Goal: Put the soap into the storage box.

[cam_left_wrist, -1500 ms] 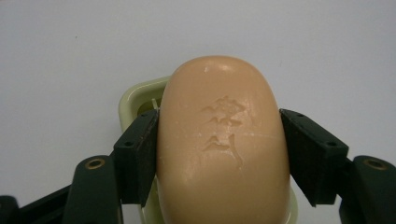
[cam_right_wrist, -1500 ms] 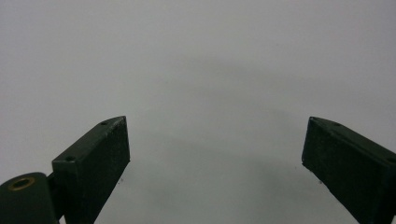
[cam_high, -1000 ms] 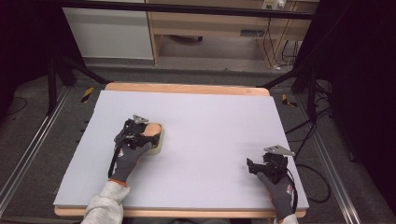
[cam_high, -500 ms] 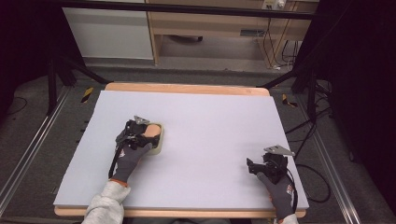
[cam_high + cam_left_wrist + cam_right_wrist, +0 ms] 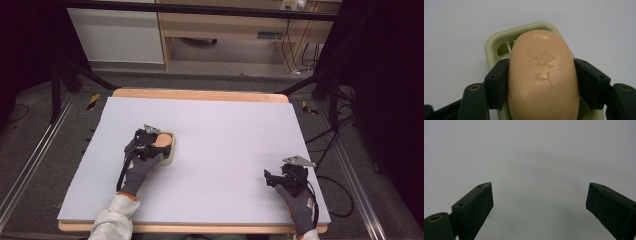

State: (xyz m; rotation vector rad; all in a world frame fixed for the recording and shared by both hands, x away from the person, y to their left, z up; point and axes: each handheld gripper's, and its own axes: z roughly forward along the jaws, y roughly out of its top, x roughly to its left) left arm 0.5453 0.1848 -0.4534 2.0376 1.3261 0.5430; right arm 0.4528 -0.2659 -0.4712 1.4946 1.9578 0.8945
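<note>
Left tool (image 5: 541,82) clamps a smooth oval embossed soap (image 5: 542,77) over a slotted green dish (image 5: 496,42); right tool (image 5: 539,205) gapes.

My left hand-held gripper (image 5: 541,82) and right hand-held gripper (image 5: 539,205) have black block jaws with small screw holes and brass rivets. I wear dark grey gloves with orange cuffs and pale grey sleeves; grey three-cornered plates top both.

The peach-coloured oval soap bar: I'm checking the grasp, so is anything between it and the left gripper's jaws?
Nothing visible is. In the left gripper view the left gripper has its black jaws against both long sides of the peach-coloured oval soap bar, which is over the pale green plastic soap dish. The dish rim sits outside the jaws.
</note>
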